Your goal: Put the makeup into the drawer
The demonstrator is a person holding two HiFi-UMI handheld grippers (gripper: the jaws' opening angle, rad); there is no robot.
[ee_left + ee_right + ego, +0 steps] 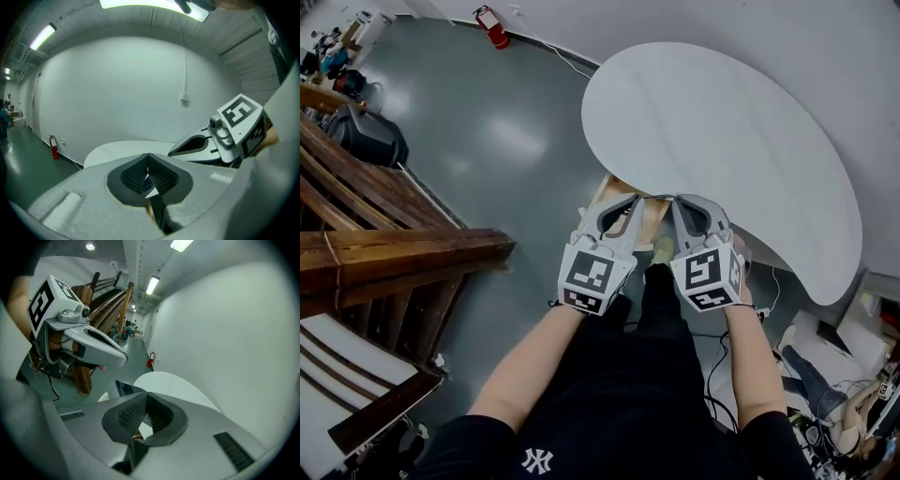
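Note:
No makeup and no drawer show in any view. In the head view my left gripper and right gripper are held side by side in front of the person's body, their tips at the near edge of a white rounded table. Both are shut with nothing between the pads. In the left gripper view the left gripper has its jaws closed tip to tip, and the right gripper lies just to its right. In the right gripper view the right gripper is equally closed, with the left gripper at upper left.
The white table stands against a plain white wall, its top bare. A dark wooden stair structure fills the left of the head view. A red fire extinguisher stands by the far wall on the green floor. Cables lie at lower right.

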